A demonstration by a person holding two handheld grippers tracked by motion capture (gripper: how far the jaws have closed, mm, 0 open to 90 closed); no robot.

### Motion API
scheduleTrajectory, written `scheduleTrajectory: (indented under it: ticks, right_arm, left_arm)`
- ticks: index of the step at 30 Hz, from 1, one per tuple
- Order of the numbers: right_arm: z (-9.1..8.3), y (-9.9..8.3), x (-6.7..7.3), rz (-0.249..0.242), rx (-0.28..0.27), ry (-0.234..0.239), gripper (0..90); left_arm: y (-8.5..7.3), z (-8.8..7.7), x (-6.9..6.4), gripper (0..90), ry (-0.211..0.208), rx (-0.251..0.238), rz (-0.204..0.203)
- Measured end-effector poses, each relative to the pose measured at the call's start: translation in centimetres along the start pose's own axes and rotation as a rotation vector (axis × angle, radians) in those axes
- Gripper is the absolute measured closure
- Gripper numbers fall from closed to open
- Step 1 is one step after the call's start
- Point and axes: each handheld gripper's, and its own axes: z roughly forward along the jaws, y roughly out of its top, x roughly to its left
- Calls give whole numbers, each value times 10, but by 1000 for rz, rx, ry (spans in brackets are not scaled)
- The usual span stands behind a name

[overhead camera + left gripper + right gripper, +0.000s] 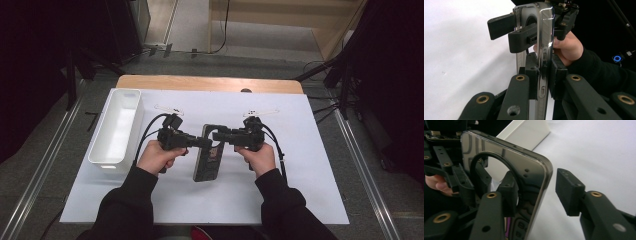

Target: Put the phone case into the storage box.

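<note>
Left gripper view: my left gripper clamps the phone case edge-on above the white sheet. Right gripper straddles its other end, far pad off it, not gripping yet. Square pads w/ rim before squeezing.

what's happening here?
A person holds tongs in each hand over a white mat and is working on a phone case. The left tongs are shut on the case's edge, holding it up. The right tongs straddle the opposite edge, with a gap showing between one pad and the case, so that grip is not made. A white bin sits to the left.
</note>
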Motion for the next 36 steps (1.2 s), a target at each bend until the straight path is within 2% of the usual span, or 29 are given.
scheduleTrajectory:
  ticks: [7,11,22,32,36]
  right_arm:
    - [0,0,1,-8,3,20,647]
    - [-1,0,1,0,3,21,660]
    - [-3,1,5,2,3,-10,675]
    - [-5,3,7,-4,11,-25,680]
    - [-5,3,8,-10,12,-31,682]
  left_arm:
    - [0,1,1,796,5,5,2]
    - [0,2,0,796,6,4,5]
    - [-1,1,-1,787,47,-3,32]
    - [0,1,-9,648,100,8,73]
    - [1,0,-12,504,117,-6,86]
